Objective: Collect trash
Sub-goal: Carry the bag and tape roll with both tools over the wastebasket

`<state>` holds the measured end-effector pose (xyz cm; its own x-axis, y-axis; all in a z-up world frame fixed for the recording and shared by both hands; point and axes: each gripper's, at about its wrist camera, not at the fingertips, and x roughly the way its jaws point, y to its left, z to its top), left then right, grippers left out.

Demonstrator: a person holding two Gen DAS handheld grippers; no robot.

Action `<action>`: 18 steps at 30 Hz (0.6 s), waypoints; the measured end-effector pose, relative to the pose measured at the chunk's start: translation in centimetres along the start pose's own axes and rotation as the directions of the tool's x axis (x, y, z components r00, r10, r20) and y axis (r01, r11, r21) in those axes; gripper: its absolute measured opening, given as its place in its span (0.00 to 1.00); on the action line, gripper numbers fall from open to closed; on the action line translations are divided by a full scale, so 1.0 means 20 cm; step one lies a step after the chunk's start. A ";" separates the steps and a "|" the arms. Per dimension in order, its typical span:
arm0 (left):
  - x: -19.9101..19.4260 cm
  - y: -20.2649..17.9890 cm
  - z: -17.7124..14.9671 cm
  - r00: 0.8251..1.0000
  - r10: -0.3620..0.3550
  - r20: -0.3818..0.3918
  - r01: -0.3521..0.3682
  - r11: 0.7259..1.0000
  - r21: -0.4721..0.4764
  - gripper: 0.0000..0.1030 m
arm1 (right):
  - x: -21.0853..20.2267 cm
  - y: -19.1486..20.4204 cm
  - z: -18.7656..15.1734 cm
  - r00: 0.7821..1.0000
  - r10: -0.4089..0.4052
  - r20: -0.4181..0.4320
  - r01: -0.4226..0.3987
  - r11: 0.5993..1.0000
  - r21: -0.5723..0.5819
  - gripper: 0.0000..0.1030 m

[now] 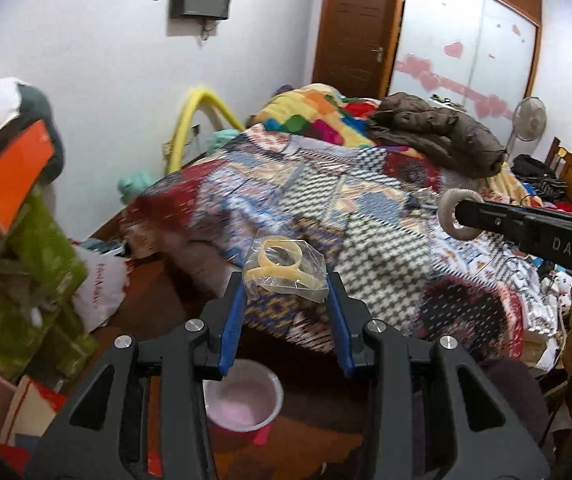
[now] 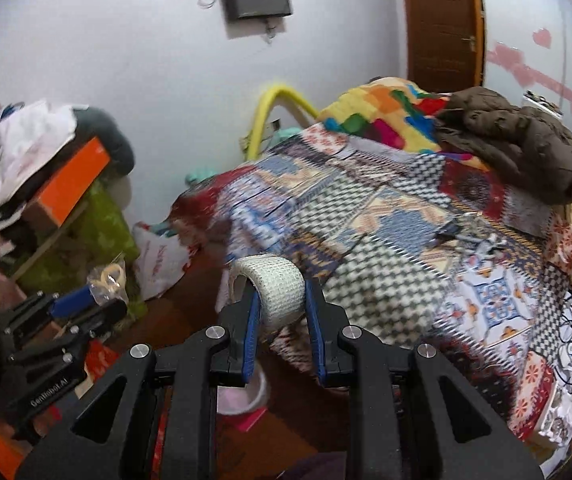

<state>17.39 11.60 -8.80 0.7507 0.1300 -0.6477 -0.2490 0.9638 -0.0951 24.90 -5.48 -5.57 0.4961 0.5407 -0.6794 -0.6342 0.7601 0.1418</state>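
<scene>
My left gripper (image 1: 286,284) is shut on a clear plastic bag with a yellow ring-shaped piece inside (image 1: 284,266), held up over the foot of the bed. It also shows in the right wrist view (image 2: 107,280). My right gripper (image 2: 281,294) is shut on a roll of white gauze bandage (image 2: 276,288), held above the floor by the bed's corner. The roll and right gripper show at the right of the left wrist view (image 1: 458,214). A pink-rimmed bucket (image 1: 242,400) stands on the floor below both grippers; it also shows in the right wrist view (image 2: 260,392).
A bed with a patchwork blanket (image 1: 366,200) fills the middle and right, with a brown jacket (image 1: 438,132) on it. Stacked boxes, an orange one (image 1: 10,184) and green ones (image 1: 26,272), crowd the left. A white plastic bag (image 1: 100,288) lies on the brown floor.
</scene>
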 end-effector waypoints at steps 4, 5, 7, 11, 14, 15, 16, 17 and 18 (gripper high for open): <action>-0.03 0.13 -0.09 0.999 0.032 -0.027 -0.032 0.999 -0.012 0.38 | 0.08 0.14 -0.07 0.999 0.027 -0.039 -0.028 0.999 -0.026 0.20; -0.02 0.15 -0.10 0.999 0.037 -0.034 -0.038 0.999 -0.014 0.38 | 0.11 0.17 -0.09 0.998 0.034 -0.053 -0.035 0.999 -0.032 0.20; -0.01 0.20 -0.16 0.997 0.050 -0.053 -0.051 0.999 -0.019 0.38 | 0.17 0.24 -0.14 0.995 0.044 -0.085 -0.048 0.998 -0.047 0.20; 0.05 0.28 -0.27 0.993 0.056 -0.106 -0.060 0.998 -0.034 0.38 | 0.28 0.33 -0.23 0.988 0.040 -0.149 -0.052 0.996 -0.078 0.20; 0.15 0.34 -0.36 0.985 0.044 -0.168 -0.054 0.997 -0.057 0.38 | 0.39 0.39 -0.30 0.977 0.034 -0.210 -0.056 0.994 -0.097 0.20; 0.18 0.35 -0.39 0.982 0.036 -0.185 -0.049 0.997 -0.066 0.38 | 0.43 0.40 -0.32 0.972 0.032 -0.233 -0.057 0.993 -0.103 0.20; 0.22 0.36 -0.42 0.978 0.027 -0.208 -0.043 0.996 -0.076 0.38 | 0.47 0.41 -0.35 0.966 0.033 -0.258 -0.063 0.992 -0.107 0.20; 0.25 0.36 -0.45 0.974 0.025 -0.225 -0.044 0.996 -0.079 0.38 | 0.50 0.42 -0.36 0.961 0.035 -0.273 -0.066 0.992 -0.107 0.20; 0.28 0.37 -0.48 0.970 0.022 -0.244 -0.043 0.996 -0.083 0.38 | 0.54 0.43 -0.39 0.954 0.035 -0.296 -0.070 0.992 -0.109 0.20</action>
<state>13.97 17.18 -20.35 0.5733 0.0905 -0.8143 -0.3311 0.9347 -0.1293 20.19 4.17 -17.28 0.2755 0.4360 -0.8567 -0.7282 0.6765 0.1101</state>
